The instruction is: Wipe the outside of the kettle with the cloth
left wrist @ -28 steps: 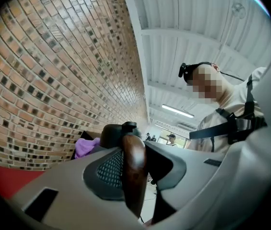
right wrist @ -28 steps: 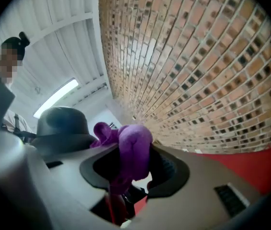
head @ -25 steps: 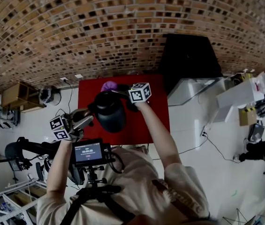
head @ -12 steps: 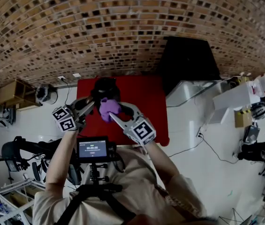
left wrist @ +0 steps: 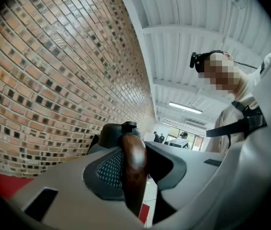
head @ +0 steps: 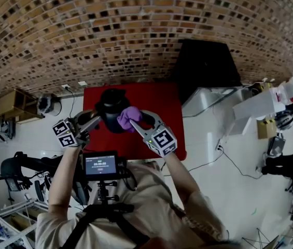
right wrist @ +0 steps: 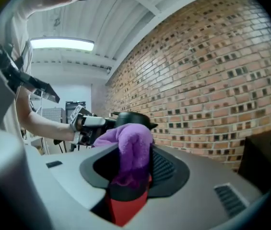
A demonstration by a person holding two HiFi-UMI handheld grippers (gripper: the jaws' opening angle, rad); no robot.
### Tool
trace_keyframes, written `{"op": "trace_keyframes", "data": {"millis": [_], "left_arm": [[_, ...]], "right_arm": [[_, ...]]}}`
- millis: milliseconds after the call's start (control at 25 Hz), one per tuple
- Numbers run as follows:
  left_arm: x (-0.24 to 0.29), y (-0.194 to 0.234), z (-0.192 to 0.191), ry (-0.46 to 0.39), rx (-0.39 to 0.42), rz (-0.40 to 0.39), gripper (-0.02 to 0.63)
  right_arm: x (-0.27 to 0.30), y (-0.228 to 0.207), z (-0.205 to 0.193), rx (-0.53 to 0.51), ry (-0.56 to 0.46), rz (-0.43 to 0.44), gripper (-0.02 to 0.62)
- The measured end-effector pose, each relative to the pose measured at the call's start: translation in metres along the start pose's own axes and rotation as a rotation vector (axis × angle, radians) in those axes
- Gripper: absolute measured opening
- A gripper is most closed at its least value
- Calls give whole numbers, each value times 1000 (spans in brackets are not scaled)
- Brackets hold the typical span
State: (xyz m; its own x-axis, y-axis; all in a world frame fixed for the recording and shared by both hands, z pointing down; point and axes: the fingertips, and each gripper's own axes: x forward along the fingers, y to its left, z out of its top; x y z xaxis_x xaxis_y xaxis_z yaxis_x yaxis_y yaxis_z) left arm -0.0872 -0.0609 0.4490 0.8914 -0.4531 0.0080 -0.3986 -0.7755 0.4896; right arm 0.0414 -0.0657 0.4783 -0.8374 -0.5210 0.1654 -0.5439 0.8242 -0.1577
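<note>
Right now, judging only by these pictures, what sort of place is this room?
Probably a workshop or recording lab, not a home kitchen: a long bare brick wall, a plain white floor, a strip light under a bare industrial ceiling, and a small red table standing alone as the work surface.

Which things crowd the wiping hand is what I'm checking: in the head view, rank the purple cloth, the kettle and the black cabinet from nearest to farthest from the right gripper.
1. purple cloth: clamped in the right gripper itself.
2. kettle: just left of the cloth.
3. black cabinet: well off to the right, by the brick wall.
</note>
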Motion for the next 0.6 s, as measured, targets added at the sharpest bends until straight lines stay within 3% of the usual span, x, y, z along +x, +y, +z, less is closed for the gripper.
{"op": "trace_keyframes", "data": {"millis": [240,520,600], "left_arm": [[-16,-21,18,-42,3,-113,115],[-21,-46,29,-72,8,-192,112],[-19,-44,28,-87,-11,-175,110]], "right_arm": [[13,-54,-3,162,-43,-19,173],[81,-66,2,359,-60,263,173],[91,-70,-2,384,-49,280,173]]}}
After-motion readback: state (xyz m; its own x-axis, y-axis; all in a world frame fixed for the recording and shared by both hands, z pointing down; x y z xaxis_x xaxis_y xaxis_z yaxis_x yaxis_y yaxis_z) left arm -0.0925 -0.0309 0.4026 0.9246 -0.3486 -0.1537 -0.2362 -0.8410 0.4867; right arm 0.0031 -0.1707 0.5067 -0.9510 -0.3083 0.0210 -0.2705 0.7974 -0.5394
